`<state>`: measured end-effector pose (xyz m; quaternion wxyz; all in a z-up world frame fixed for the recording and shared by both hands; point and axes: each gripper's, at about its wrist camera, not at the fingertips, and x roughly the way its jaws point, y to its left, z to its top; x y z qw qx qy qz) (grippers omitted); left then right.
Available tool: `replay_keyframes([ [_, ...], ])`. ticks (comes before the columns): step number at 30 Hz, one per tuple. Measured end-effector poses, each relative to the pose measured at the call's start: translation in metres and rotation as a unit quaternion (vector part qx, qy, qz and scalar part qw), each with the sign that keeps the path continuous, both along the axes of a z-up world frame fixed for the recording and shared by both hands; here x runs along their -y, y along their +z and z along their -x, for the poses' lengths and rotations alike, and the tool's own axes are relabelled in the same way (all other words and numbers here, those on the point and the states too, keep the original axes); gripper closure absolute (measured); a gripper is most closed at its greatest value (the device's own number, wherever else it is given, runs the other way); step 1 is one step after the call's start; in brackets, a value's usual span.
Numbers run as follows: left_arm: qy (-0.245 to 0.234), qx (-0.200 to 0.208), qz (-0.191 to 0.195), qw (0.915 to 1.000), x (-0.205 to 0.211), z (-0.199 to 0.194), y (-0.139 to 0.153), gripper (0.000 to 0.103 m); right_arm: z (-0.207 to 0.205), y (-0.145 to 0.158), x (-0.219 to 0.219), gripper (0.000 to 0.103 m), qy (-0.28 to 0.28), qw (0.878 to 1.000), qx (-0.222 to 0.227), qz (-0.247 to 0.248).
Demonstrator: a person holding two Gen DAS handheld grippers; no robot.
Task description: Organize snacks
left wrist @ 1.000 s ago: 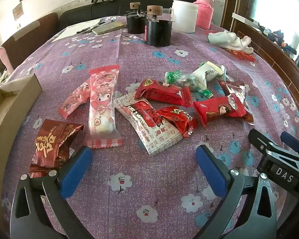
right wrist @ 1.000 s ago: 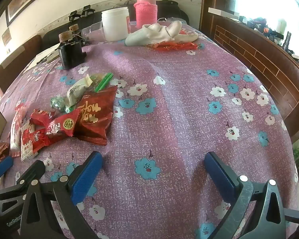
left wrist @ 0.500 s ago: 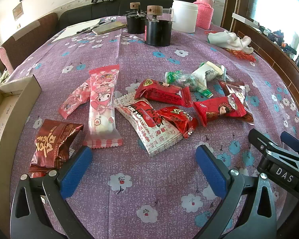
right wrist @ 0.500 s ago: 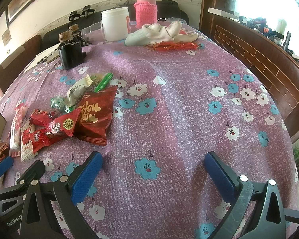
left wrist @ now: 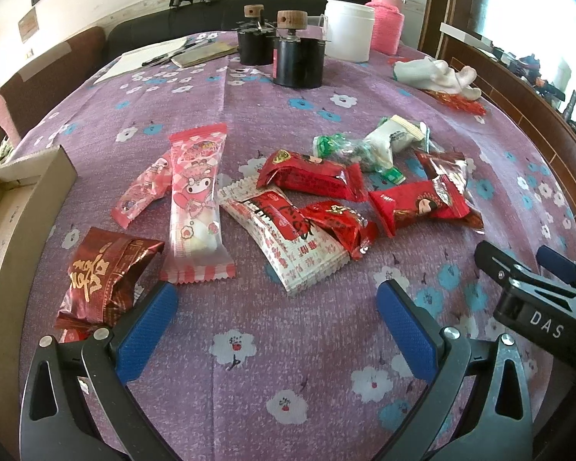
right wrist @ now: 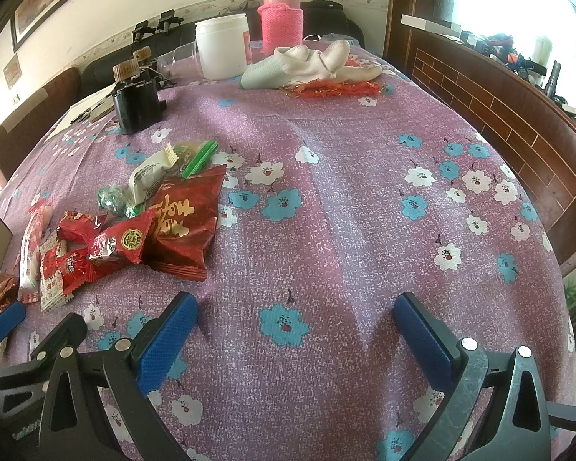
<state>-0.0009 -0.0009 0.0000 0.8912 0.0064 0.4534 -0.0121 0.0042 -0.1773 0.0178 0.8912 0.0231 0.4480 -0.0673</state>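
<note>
Several wrapped snacks lie spread over a purple flowered tablecloth (left wrist: 288, 123). In the left wrist view a tall pink cartoon packet (left wrist: 197, 199) lies left of centre, a white-and-red printed packet (left wrist: 288, 242) in the middle, red packets (left wrist: 311, 176) to its right, and a dark red foil packet (left wrist: 103, 272) beside my left fingertip. My left gripper (left wrist: 276, 307) stands open just short of the pile, with nothing in it. My right gripper (right wrist: 295, 319) is open over bare cloth; a dark red bag (right wrist: 188, 223) and a small red packet (right wrist: 121, 244) lie to its left.
A cardboard box (left wrist: 15, 230) sits at the left table edge. At the far side stand black grinders (left wrist: 297, 57), a white jar (right wrist: 222, 46), a pink-sleeved flask (right wrist: 282, 19) and a white cloth (right wrist: 311, 63). A wooden ledge (right wrist: 518, 115) runs along the right.
</note>
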Motion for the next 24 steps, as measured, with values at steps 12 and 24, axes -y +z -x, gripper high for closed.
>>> replay_keyframes([
  [12, -0.001, -0.001, 0.0, 1.0, -0.004, 0.013, 0.0, 0.0, 0.0, 0.0, 0.0, 0.0, 0.0, 1.0, 0.0, 0.0],
  [24, -0.048, -0.025, -0.003, 0.9985, -0.003, 0.025, 0.002, 0.0, 0.0, 0.0, 0.0, 0.0, 0.0, 1.0, 0.0, 0.0],
])
